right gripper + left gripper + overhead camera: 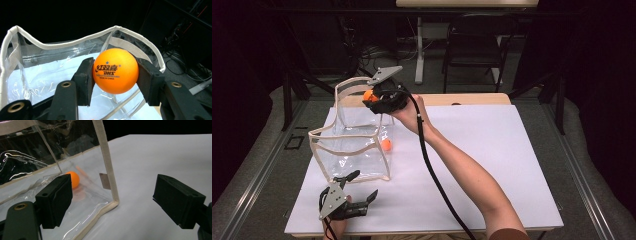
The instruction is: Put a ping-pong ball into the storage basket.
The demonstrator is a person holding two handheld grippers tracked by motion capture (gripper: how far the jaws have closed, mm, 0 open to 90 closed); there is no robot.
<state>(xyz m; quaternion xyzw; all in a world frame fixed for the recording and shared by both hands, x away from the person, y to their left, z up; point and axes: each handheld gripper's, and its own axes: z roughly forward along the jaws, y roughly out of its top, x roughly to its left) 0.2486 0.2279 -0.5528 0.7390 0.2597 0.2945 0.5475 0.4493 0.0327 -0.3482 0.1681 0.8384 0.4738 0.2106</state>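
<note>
My right gripper [115, 72] has its fingers [85, 80] clamped on an orange ball [115, 71], one pad on each side, its printed lettering turned toward the camera. I hold it just above the far rim of the clear bag [354, 150], which stands upright on the desk [492, 165] with its mouth facing up. So the opening lies straight below and a little toward me from the ball; the coming move turns on that drop line, and being round, the ball has no long axis to line up. The bag's long side runs roughly away from me. A second orange ball [386, 144] already lies on the bag's floor near the right wall. My left gripper [357, 192] rests low at the bag's near corner, fingers [55, 202] spread wide and empty, the corner seam [107, 167] between them but, as far as I can judge from that angle, untouched. The right hand is the nearer to the mouth.
</note>
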